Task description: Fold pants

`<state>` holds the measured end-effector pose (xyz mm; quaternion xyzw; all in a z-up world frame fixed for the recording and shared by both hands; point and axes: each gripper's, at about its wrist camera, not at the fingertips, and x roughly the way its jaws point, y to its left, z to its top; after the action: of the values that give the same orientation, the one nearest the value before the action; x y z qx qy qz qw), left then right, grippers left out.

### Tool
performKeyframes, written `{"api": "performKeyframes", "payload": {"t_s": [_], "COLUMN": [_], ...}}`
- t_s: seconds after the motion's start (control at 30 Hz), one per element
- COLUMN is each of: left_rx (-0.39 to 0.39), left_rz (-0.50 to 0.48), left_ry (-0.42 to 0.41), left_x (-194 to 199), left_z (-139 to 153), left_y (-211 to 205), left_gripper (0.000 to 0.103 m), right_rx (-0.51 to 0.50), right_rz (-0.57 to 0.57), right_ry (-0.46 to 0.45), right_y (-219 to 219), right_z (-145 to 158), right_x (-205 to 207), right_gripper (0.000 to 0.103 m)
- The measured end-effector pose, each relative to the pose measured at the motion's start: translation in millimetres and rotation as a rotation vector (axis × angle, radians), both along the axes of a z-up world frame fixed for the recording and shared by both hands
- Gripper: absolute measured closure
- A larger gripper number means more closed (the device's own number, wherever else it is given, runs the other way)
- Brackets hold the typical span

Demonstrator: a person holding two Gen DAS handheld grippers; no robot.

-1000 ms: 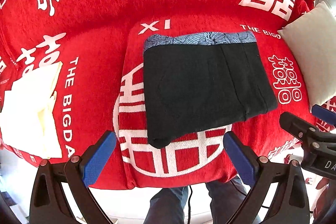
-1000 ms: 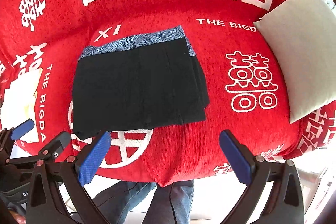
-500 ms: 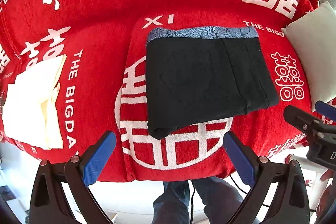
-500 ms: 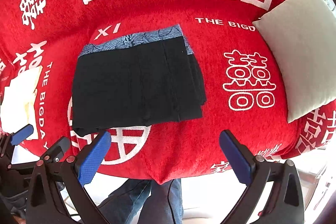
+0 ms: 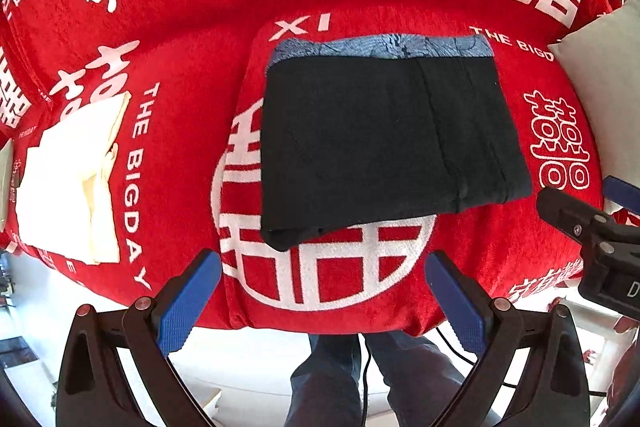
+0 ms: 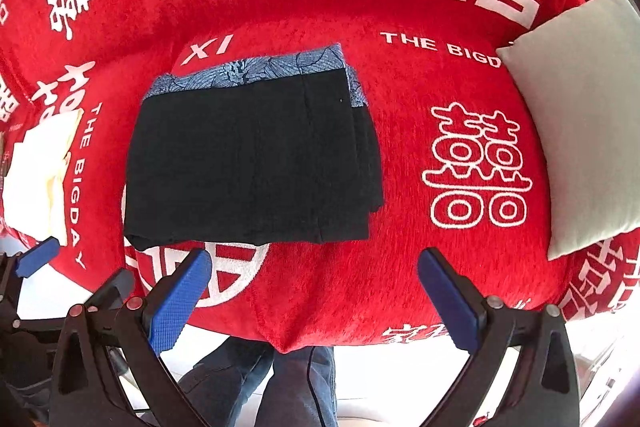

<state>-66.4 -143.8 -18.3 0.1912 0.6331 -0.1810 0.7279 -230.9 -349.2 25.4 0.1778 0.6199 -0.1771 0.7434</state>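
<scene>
Pants (image 5: pixel 384 143), black with a blue patterned waistband, lie folded flat at frame centre on the red cover (image 5: pixel 192 27). Left gripper (image 5: pixel 322 293) and right gripper (image 6: pixel 312 289) both hang spread and empty below them. Soft, light, floppy fabric probably; best pinched at a corner or the folded edge.

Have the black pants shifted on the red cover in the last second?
No. The pants still lie just under the XI lettering on the cover.
</scene>
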Motion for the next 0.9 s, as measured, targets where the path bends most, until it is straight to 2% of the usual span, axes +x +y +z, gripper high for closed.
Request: {"api": "performKeyframes", "payload": {"t_s": [0.33, 0.9], "left_rx": [0.033, 0.043], "left_rz": [0.031, 0.049], "left_ry": [-0.004, -0.008], "left_x": [-8, -9], "left_z": [-6, -11], "left_y": [-7, -10], "left_gripper": [0.001, 0.001], "right_rx": [0.02, 0.03], "right_rz": [0.022, 0.03], "right_ry": [-0.002, 0.003], "right_y": [-12, -16], "right_z": [-5, -12], "right_x": [1, -2], "right_gripper": [0.0, 0.0]}}
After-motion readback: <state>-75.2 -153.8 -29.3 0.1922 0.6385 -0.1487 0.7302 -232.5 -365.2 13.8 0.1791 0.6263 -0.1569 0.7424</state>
